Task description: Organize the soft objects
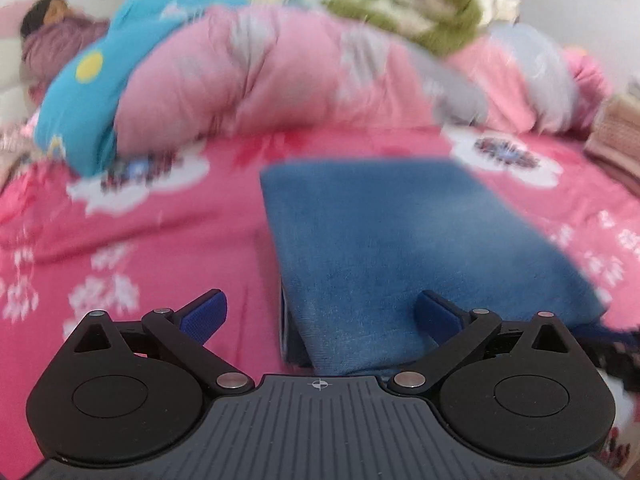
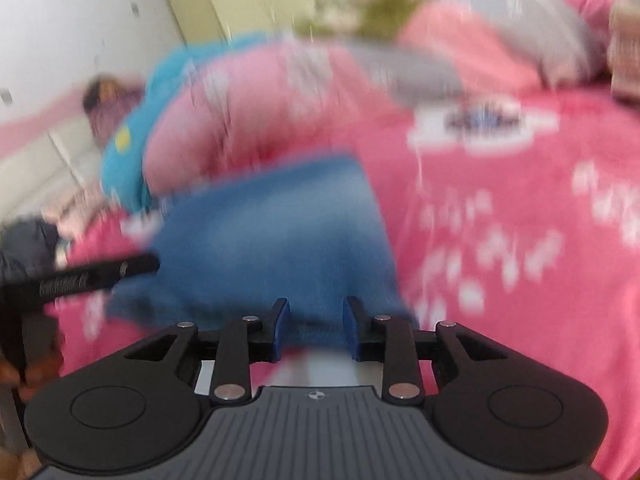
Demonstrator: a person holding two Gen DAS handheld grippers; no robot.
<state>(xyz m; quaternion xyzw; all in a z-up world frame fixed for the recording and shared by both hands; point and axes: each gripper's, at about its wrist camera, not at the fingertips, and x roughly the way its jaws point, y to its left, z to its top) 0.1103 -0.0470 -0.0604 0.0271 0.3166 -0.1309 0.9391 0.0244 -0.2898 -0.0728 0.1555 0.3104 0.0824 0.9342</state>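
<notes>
The folded blue towel (image 1: 404,248) lay flat on the bed, on the pink floral bedsheet (image 1: 168,240), near the front edge and right of centre in the left wrist view.

The left gripper (image 1: 320,316) had its fingers spread to full width. The near left corner of the towel lay between them, and neither pad pressed on it. The right blue pad (image 1: 434,314) stood over the towel surface; whether it touched the cloth could not be told.

The right gripper (image 2: 316,330) had its fingers partly spread, a narrow gap between the pads. The near edge of the towel (image 2: 272,240) sat at that gap; strong blur prevented any reading of contact there. A black arm of the left gripper (image 2: 100,274) showed at the left edge of the right wrist view, touching or just beside the towel.

Behind the towel, a rolled pink quilt (image 1: 256,80) ran across the bed. A turquoise pillow (image 1: 80,96) leaned at its left end. A green plush toy (image 1: 440,16) rested on top at the far right. A brown folded cloth (image 1: 616,136) lay at the right edge.
</notes>
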